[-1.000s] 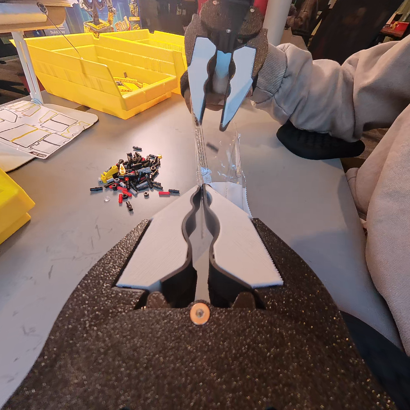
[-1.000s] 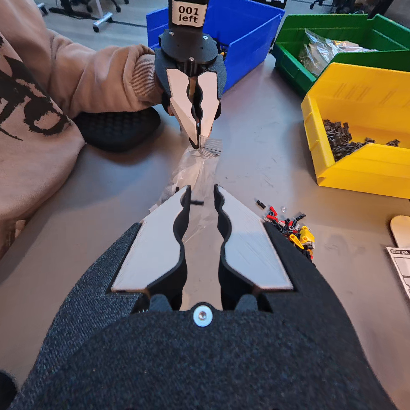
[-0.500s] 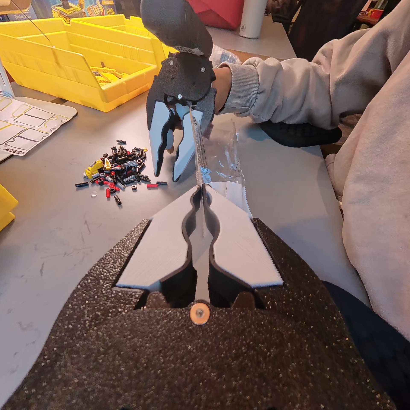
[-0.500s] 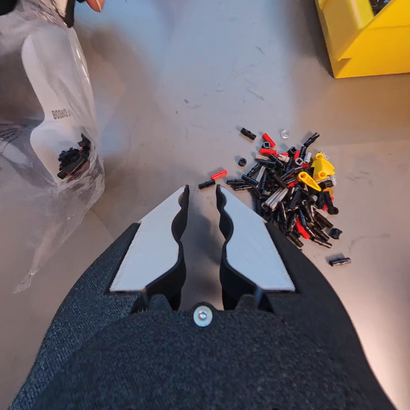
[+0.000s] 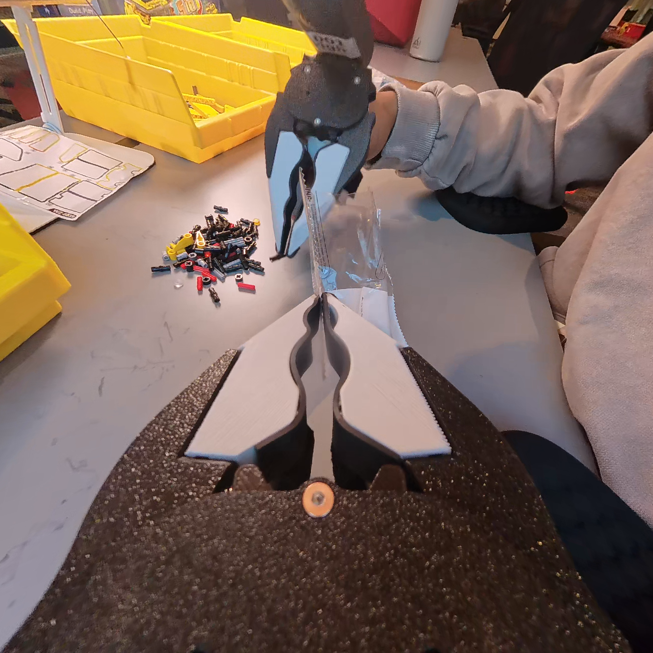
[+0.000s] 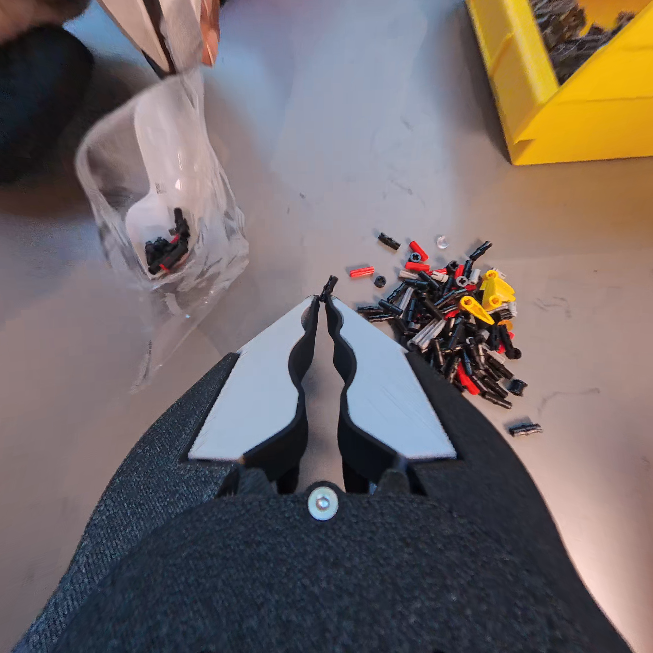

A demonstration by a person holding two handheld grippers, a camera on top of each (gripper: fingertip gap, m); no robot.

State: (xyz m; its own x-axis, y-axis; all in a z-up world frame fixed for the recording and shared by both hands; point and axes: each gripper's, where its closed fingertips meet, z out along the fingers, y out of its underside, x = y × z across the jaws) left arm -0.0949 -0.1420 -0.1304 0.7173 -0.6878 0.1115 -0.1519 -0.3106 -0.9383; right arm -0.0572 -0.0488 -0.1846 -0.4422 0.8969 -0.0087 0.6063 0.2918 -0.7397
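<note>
My left gripper (image 5: 321,300) is closed tight on the top edge of a clear bag (image 5: 348,247), its fingertips pressed together with the plastic pinched between them. The bag hangs over the grey table (image 5: 116,353), its mouth open toward my right gripper (image 5: 284,252), which shows in the left wrist view just beside the bag's rim, tips pointed down.

In the right wrist view, my right gripper (image 6: 323,298) is nearly closed on one small black pin (image 6: 328,287), which sticks out past the fingertips, clear of the table. The bag (image 6: 166,198) sits to the left of it, blurred, with a few black and red pieces (image 6: 166,247) gathered at its bottom. The left gripper's fingers (image 6: 148,31) show at the top of that view, clamped on the bag's upper edge.

A pile (image 6: 456,321) of small black, red, grey and yellow pieces lies on the table just to the right of my right gripper, with several strays scattered round its edge. In the left wrist view the same pile (image 5: 215,252) lies left of the bag.

A yellow bin (image 6: 551,106) holding dark pieces stands beyond the pile in the right wrist view. In the left wrist view, more yellow bins (image 5: 148,88) line the table's far side, and a printed sheet (image 5: 60,173) lies near them. My sleeve (image 5: 494,141) rests over a black pad (image 5: 501,212).
</note>
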